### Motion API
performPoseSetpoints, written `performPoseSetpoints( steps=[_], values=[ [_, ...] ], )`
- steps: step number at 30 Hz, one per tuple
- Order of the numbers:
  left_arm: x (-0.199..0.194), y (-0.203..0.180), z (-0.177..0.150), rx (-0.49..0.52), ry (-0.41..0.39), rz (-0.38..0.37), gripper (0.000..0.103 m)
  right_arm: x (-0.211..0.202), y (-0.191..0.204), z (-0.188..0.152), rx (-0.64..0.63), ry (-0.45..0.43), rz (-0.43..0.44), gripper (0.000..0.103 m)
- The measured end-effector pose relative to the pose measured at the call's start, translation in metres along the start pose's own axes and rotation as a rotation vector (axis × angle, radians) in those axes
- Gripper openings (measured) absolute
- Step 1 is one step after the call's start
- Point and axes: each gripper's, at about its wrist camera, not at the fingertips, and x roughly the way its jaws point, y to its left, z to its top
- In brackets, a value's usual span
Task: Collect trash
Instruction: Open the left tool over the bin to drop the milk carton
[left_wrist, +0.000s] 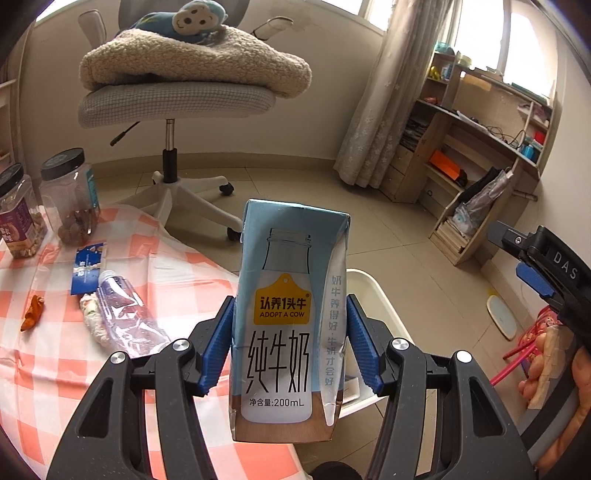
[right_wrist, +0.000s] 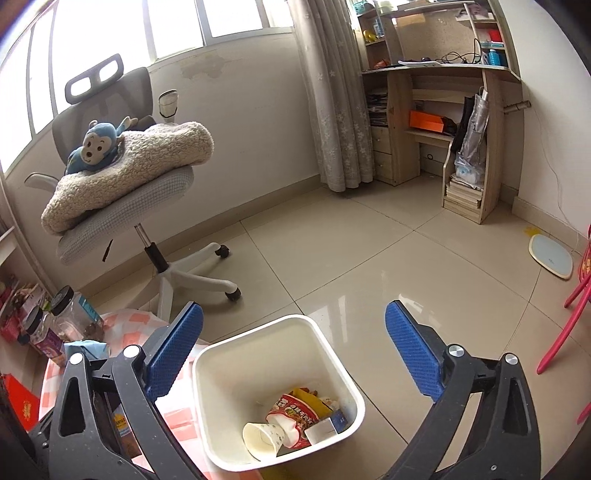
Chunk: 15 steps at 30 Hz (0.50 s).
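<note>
Left gripper: clamped on the carton; both blue pads press its sides, centre of the left wrist frame.
Carton: upright, light blue milk pack, held above the table edge, in front of the bin rim that shows just right of it.
Right gripper: fingers spread wide, nothing between them; lower half of the right wrist frame, above the bin. In the left wrist view it appears at the right edge.
Bin: white, square, on the floor just beside the table; lower centre of the right wrist frame. Contents: paper cup, red wrapper, small box, other scraps.
Table: orange-and-white check cloth, lower left of the left wrist frame.
Bottle: crushed clear plastic, lying on the cloth, left of the left gripper.
Tissue: crumpled, touching the bottle's left side.
Blue wrapper: flat on the cloth, just above the bottle.
Peel: orange, left edge, apart from the tissue.
Jars: two, black lids, upper left of the cloth.
Chair: background, upper left of both frames, carrying a blanket and a monkey toy.
</note>
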Motion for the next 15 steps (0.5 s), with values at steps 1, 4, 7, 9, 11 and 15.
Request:
performPoseSetpoints(
  steps=[1, 4, 7, 9, 11, 15],
  values=[
    [0.004, -0.005, 0.001, 0.003, 0.007, -0.007, 0.058, 0.000, -0.003, 0.001, 0.007, -0.002, -0.004, 0.095],
    [0.014, -0.019, 0.002, 0.012, 0.025, -0.026, 0.058, -0.001, -0.013, 0.004, 0.028, -0.011, -0.017, 0.096],
    [0.025, -0.032, 0.004, 0.018, 0.046, -0.045, 0.058, -0.003, -0.025, 0.005, 0.055, -0.014, -0.030, 0.096],
    [0.033, -0.040, 0.007, 0.022, 0.056, -0.059, 0.058, -0.003, -0.032, 0.006, 0.077, -0.015, -0.039, 0.096],
    [0.040, -0.047, 0.011, 0.027, 0.072, -0.077, 0.058, -0.004, -0.039, 0.008, 0.098, -0.016, -0.050, 0.096],
    [0.050, -0.052, 0.017, 0.013, 0.099, -0.106, 0.070, -0.004, -0.051, 0.009, 0.134, -0.018, -0.070, 0.096]
  ],
)
